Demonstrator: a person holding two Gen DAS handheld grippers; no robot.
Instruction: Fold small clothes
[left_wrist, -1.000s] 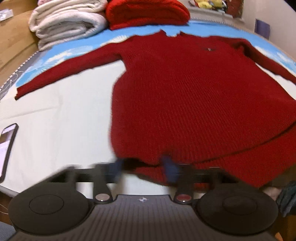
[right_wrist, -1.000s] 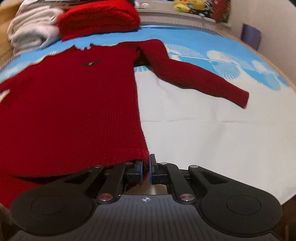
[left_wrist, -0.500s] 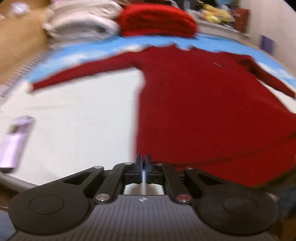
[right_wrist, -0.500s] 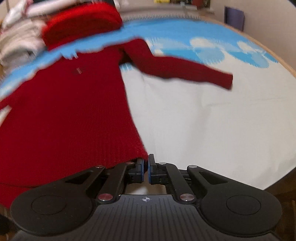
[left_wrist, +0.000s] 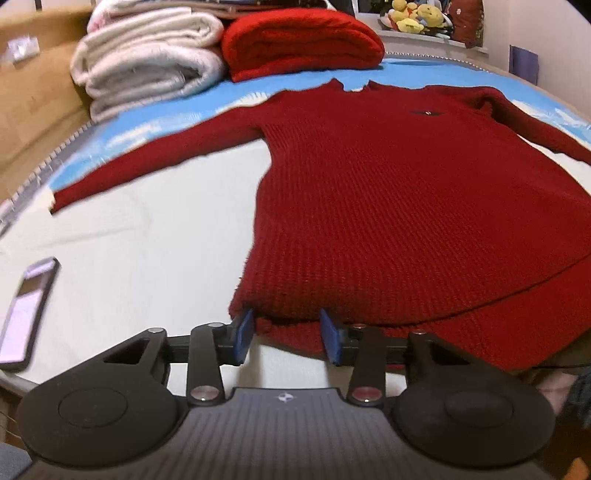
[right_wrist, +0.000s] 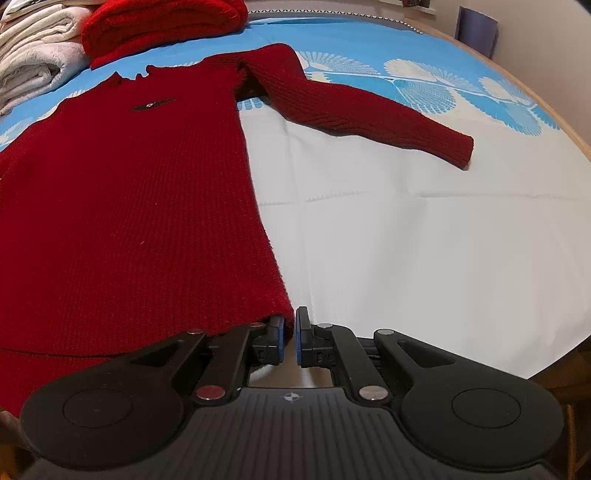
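The left gripper (left_wrist: 288, 336) sits at the lower middle of the left wrist view with its blue fingers (left_wrist: 242, 338) parted; its jaws have just been opening, and the lower left corner of the red knit sweater (left_wrist: 388, 206) lies between them, the pads not pressing on it. In the right wrist view the right gripper (right_wrist: 290, 341) sits at the lower middle with its fingers (right_wrist: 277, 338) drawn together to a thin slit; the sweater's lower right hem corner (right_wrist: 275, 312) ends right at the left pad, and whether any knit is pinched there I cannot tell.

The sweater lies flat, front up, on a white sheet (right_wrist: 406, 240) over a blue-patterned cover (right_wrist: 369, 40), filling the middle of both views. It is dark red, ribbed, with a small dark emblem (left_wrist: 426, 112) on the chest, and both sleeves are spread outward.

Only the left wrist view shows a phone (left_wrist: 27, 310) at the lower left, its screen lit, and plush toys (left_wrist: 417, 16) at the upper right. Only the right wrist view shows the whole right sleeve down to its cuff (right_wrist: 463, 151). Both show a folded red garment (left_wrist: 301, 38) and stacked white blankets (left_wrist: 147, 62) beyond the collar.
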